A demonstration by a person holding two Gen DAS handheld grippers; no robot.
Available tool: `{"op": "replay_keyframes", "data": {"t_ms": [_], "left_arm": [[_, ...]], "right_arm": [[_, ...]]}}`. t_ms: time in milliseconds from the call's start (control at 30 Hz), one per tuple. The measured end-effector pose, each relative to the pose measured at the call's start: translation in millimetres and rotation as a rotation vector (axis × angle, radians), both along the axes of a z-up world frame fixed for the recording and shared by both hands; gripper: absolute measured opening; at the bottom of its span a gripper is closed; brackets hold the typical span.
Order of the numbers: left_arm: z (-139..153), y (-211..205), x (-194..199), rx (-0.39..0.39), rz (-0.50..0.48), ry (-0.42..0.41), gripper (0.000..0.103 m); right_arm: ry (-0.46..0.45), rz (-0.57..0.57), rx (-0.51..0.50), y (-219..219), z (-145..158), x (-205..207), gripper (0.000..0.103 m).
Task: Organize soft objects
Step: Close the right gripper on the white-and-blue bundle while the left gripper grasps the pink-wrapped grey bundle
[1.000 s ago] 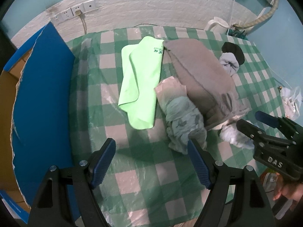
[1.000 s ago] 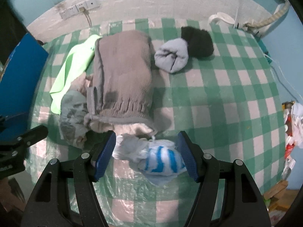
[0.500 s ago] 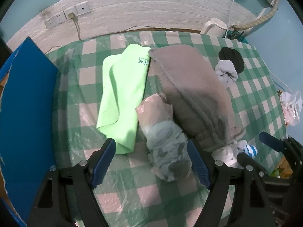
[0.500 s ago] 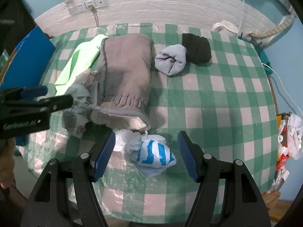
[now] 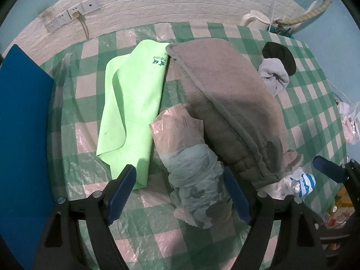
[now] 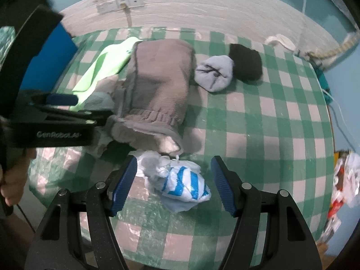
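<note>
Right wrist view: right tongs [image 6: 174,181] hang released, straddling the striped bag [image 6: 186,185]. Left tongs [image 5: 180,190], also released, flank a grey bundle [image 5: 198,186], seemingly untouched. Beyond, the towel [image 5: 225,103] overlaps it and could drag along.

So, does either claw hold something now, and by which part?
Nothing is held. The left claw stands open around the bagged cloth; the right claw open around the striped bag.
</note>
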State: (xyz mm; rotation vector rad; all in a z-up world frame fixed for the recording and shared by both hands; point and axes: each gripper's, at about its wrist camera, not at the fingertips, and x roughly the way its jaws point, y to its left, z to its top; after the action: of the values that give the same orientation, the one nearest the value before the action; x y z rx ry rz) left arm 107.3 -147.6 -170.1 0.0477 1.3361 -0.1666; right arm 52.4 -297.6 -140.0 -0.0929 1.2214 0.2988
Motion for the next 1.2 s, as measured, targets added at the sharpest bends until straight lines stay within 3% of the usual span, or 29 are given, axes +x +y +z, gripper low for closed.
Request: {"op": "replay_keyframes", "data": {"t_ms": [100, 333, 533, 867, 967, 1200], "left_arm": [[-1.7, 2.8, -1.2, -0.027, -0.003, 0.000, 0.078], [-0.5, -6.3, -9.3, -0.060, -0.085, 0.010, 0.051], [0.7, -9.0, -17.3, -0.032, -0.133, 0.005, 0.047], [4.7, 12.5, -33.9, -0.021, -0.123, 0.023, 0.044], [5.9, 15.8, -40.3, -0.012, -0.123, 0.016, 0.044], [9.0, 20.0, -48.7, 0.005, -0.116, 0.009, 0.043]], "right_arm": [[-0.011, 0.045, -0.010, 6.6, -1.5, -0.6, 0.067], [-0.022, 0.107, -0.073, 18.5, -14.2, -1.2, 0.067], [0.000, 0.140, -0.080, 24.2, -25.2, -2.5, 0.067], [0.067, 0.156, -0.085, 31.2, -44.2, -4.0, 0.067], [0.101, 0.142, -0.056, 29.8, -44.3, -3.8, 0.053], [0.147, 0.095, -0.019, 35.0, -38.6, -2.2, 0.049]]}}
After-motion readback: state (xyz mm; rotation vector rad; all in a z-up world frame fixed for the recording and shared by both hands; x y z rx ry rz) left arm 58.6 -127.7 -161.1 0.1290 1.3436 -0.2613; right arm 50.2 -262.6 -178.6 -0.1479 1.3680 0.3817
